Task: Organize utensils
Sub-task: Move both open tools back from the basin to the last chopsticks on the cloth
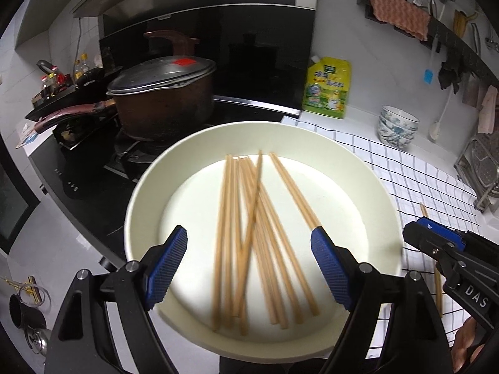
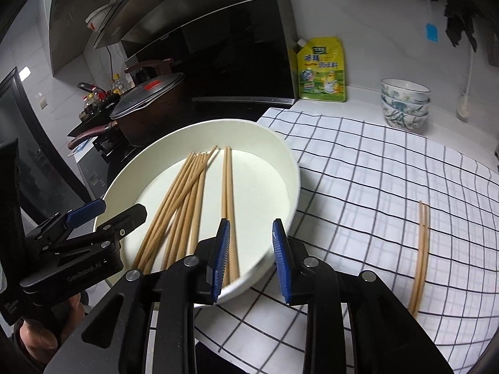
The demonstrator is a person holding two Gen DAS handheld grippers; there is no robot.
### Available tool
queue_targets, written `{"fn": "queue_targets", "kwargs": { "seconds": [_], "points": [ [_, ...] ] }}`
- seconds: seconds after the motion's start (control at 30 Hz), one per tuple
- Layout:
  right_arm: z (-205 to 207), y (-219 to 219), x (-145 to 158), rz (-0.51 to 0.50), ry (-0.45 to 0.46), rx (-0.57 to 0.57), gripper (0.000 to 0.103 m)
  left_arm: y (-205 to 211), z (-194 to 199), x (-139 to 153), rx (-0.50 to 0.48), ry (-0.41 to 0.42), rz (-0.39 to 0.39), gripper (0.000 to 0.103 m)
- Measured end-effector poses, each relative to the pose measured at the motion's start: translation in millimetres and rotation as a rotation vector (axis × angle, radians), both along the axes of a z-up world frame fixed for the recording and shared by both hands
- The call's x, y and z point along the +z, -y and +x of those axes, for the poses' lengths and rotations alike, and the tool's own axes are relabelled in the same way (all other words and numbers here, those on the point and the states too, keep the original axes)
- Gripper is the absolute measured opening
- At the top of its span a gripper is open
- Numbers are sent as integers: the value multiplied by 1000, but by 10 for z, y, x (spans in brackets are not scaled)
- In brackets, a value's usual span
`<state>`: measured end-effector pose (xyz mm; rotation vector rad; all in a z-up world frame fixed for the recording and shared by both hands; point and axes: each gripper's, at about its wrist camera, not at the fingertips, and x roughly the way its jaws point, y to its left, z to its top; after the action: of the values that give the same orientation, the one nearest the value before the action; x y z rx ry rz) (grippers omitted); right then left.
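Note:
A large white bowl point(image 1: 146, 199) holds several wooden chopsticks point(image 1: 249, 237). It also shows in the right wrist view point(image 2: 280, 155) with the chopsticks point(image 2: 187, 199) inside. My left gripper point(image 1: 249, 268) is open and empty, hovering over the bowl's near side. My right gripper point(image 2: 251, 258) is open and empty above the bowl's near right rim; it shows at the right of the left wrist view point(image 1: 436, 243). A pair of chopsticks point(image 2: 421, 249) lies on the checked cloth to the right, also seen in the left wrist view point(image 1: 438, 290).
A lidded brown pot point(image 1: 162, 99) sits on the black stove point(image 1: 87, 168) behind the bowl. A yellow-green pouch point(image 1: 327, 88) and stacked patterned bowls point(image 1: 397, 127) stand by the back wall. The checked cloth point(image 2: 358, 162) covers the counter. A metal rack point(image 1: 480, 168) is at far right.

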<state>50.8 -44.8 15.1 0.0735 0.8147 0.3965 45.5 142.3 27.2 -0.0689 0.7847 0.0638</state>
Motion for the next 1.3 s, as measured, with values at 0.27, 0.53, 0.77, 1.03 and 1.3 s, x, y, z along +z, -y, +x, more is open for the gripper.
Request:
{"fn": "queue_targets", "kwargs": {
  "seconds": [0.27, 0.53, 0.77, 1.03, 1.3],
  "points": [
    [-179, 374, 66, 9, 24, -71, 31, 345, -56, 82, -59, 21, -13, 80],
    [-303, 744, 48, 11, 33, -131, 33, 785, -53, 123, -133, 24, -24, 81],
    [-347, 1159, -38, 11, 21, -205, 33, 1167, -48, 130, -195, 26, -32, 82],
    [-343, 1462, -185, 6, -11, -248, 33, 1493, -11, 53, -230, 8, -25, 82],
    [-338, 1625, -361, -4, -32, -265, 33, 1698, -1, -76, -244, -19, 4, 82]
  ]
}}
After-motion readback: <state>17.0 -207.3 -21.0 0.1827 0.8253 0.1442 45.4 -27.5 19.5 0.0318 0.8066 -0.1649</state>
